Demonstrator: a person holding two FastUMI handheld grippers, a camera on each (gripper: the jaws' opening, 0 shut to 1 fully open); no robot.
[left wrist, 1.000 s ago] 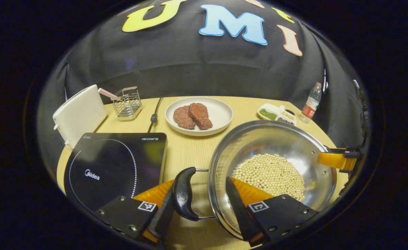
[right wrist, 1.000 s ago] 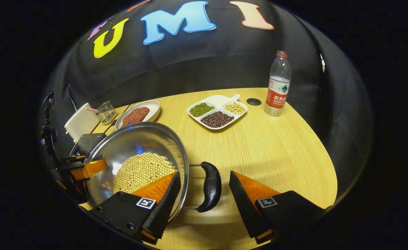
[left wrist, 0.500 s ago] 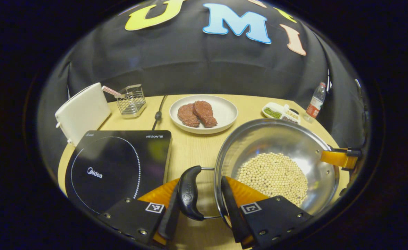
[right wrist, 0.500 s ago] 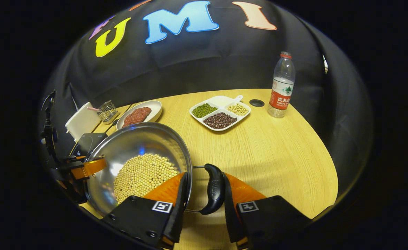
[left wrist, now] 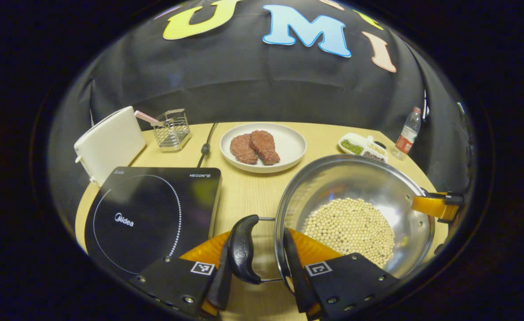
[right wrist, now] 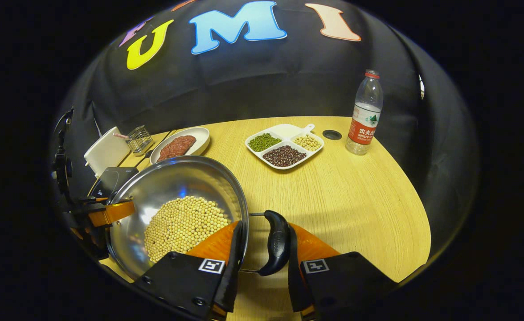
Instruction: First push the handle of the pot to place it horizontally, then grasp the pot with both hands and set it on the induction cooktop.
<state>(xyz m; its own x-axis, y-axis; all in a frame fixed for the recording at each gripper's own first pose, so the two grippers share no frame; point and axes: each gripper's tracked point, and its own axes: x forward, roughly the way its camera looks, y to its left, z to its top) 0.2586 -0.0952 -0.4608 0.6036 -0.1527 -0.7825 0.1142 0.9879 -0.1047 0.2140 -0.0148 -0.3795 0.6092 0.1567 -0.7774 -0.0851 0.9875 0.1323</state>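
A steel pot holding soybeans stands on the wooden table, to the right of the black induction cooktop. Its black left handle lies level, and my left gripper is shut on it, one finger outside the handle and the other inside the pot's rim. In the right gripper view, my right gripper is clamped the same way on the pot's right handle, beside the pot. Each gripper's orange finger shows at the pot's far rim in the other's view: right gripper, left gripper.
Behind the pot lies a white plate with two pieces of meat. A white box, a wire basket and a power cable are behind the cooktop. A divided dish of beans and a water bottle stand at the back right.
Both grippers went from open, straddling the handles, to shut on them. The pot and the table things have barely shifted in either view.
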